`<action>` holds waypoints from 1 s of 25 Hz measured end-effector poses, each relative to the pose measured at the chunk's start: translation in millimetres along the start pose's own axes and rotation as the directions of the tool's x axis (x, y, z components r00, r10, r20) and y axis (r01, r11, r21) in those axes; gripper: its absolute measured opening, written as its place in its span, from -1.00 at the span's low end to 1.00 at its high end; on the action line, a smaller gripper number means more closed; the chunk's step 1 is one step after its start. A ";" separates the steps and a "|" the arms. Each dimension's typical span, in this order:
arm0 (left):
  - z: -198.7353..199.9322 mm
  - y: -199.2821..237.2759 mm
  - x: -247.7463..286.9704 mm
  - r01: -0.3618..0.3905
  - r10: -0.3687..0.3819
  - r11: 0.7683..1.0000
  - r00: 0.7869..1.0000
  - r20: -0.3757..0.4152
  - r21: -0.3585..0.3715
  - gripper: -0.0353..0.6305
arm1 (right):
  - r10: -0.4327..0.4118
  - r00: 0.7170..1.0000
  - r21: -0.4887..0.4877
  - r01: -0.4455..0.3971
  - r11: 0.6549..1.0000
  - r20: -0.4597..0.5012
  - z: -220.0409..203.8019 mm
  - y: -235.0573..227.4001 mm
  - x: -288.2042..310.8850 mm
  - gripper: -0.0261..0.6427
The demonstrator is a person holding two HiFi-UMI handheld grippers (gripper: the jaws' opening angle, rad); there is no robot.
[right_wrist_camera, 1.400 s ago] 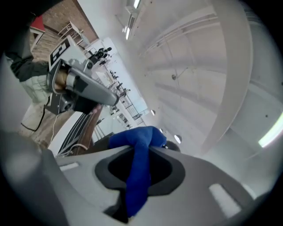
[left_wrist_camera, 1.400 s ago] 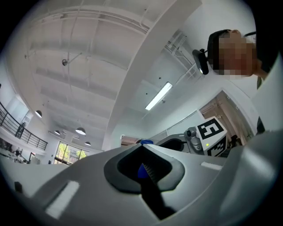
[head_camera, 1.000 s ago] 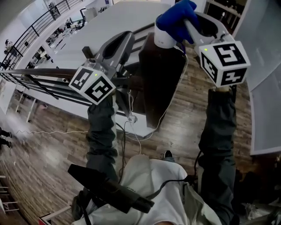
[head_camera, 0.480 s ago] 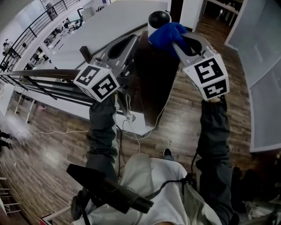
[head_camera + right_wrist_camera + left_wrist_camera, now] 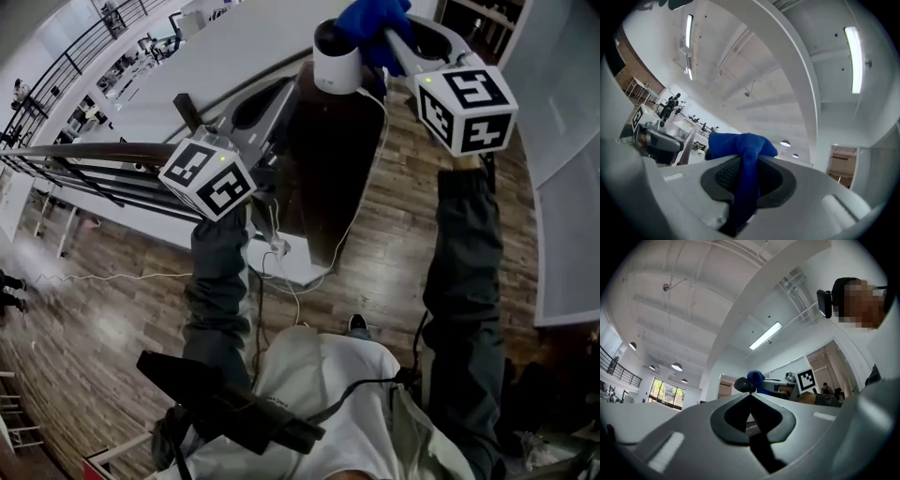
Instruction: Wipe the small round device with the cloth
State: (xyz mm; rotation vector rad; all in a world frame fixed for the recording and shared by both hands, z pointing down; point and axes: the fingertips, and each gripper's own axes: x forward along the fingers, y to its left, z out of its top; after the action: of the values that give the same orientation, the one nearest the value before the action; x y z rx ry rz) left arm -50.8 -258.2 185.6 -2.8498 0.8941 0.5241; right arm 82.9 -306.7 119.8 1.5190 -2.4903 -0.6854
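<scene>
We see the right gripper (image 5: 392, 45) with its fingers pinching the blue cloth (image 5: 370, 19), which meets the top of the small round device (image 5: 335, 61) at the far end of the dark worktop (image 5: 333, 169). The left gripper (image 5: 279, 92), fingers pressed together on nothing, sits just left of the device.

A long dark brown tabletop (image 5: 337, 169) is stretching away from the person above a wood-plank floor (image 5: 403, 262). The small round device (image 5: 336, 58), white with a black top, is standing upright at the tabletop's far end. A thin white cable (image 5: 352, 242) is running down along the tabletop's right edge and is curving toward the floor near a white base (image 5: 298, 274).
</scene>
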 end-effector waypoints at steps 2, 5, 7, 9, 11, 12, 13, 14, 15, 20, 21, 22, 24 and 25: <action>-0.2 -2.8 0.3 0.001 -0.001 1.000 1.000 -0.002 0.009 -0.88 | 0.062 0.996 -0.004 -0.062 0.998 -0.060 -26.5 16.3 0.2 -0.71; -1.1 -6.8 3.5 0.000 0.000 1.000 1.000 -0.007 0.019 -0.88 | 0.138 0.982 0.000 -0.140 0.990 -0.132 -58.9 32.1 -6.7 -0.71; -5.7 -8.3 5.8 -0.003 0.003 1.000 1.000 -0.007 0.015 -0.88 | 0.165 0.975 -0.003 -0.167 0.986 -0.151 -72.1 38.0 -11.4 -0.71; -12.5 -10.5 5.6 -0.007 0.007 1.000 1.000 -0.008 0.007 -0.88 | 0.149 0.981 -0.011 -0.151 0.988 -0.122 -72.2 39.0 -20.8 -0.71; -15.2 -15.4 3.5 -0.019 0.019 1.000 1.000 -0.019 0.001 -0.88 | 0.104 0.993 -0.008 -0.104 0.995 -0.053 -60.7 34.9 -37.8 -0.71; -14.9 -18.4 2.0 -0.027 0.027 1.000 0.999 -0.023 0.000 -0.88 | 0.080 0.997 0.003 -0.080 0.997 -0.012 -53.2 32.6 -48.9 -0.71; -14.3 -21.4 -0.2 -0.035 0.035 0.999 0.999 -0.021 -0.002 -0.88 | 0.056 0.998 0.017 -0.057 0.998 0.029 -46.1 31.4 -61.6 -0.71; -14.6 -24.6 -3.4 -0.043 0.043 0.999 0.999 -0.016 -0.006 -0.88 | 0.033 0.997 0.030 -0.035 0.999 0.066 -40.6 31.8 -75.8 -0.71; -16.4 -27.8 -7.6 -0.051 0.051 0.999 0.999 -0.011 -0.014 -0.88 | 0.009 0.995 0.041 -0.013 0.999 0.098 -37.2 33.7 -90.8 -0.71; -38.5 -50.3 -29.9 -0.096 0.096 0.994 0.995 0.002 -0.055 -0.88 | -0.094 0.984 0.070 0.084 0.994 0.151 -48.5 47.3 -152.2 -0.71; -42.1 -55.5 -33.0 -0.105 0.105 0.993 0.994 0.000 -0.048 -0.88 | -0.098 0.983 0.073 0.088 0.993 0.152 -52.1 51.5 -157.2 -0.71; -45.2 -60.0 -36.2 -0.114 0.114 0.993 0.993 -0.003 -0.038 -0.88 | -0.096 0.984 0.076 0.085 0.993 0.151 -55.5 57.3 -159.3 -0.71; -50.4 -66.7 -43.7 -0.134 0.134 0.991 0.991 -0.007 -0.026 -0.88 | -0.075 0.987 0.078 0.064 0.995 0.144 -60.5 72.2 -158.4 -0.71; -52.5 -69.3 -47.4 -0.143 0.143 0.989 0.990 -0.008 -0.023 -0.88 | -0.059 0.989 0.078 0.048 0.996 0.139 -61.7 79.5 -157.2 -0.71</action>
State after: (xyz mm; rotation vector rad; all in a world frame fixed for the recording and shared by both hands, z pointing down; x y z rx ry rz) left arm -32.3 -186.7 251.6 -2.8239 1.1075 0.5440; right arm 115.7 -157.9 227.7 1.6223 -2.6139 -0.7402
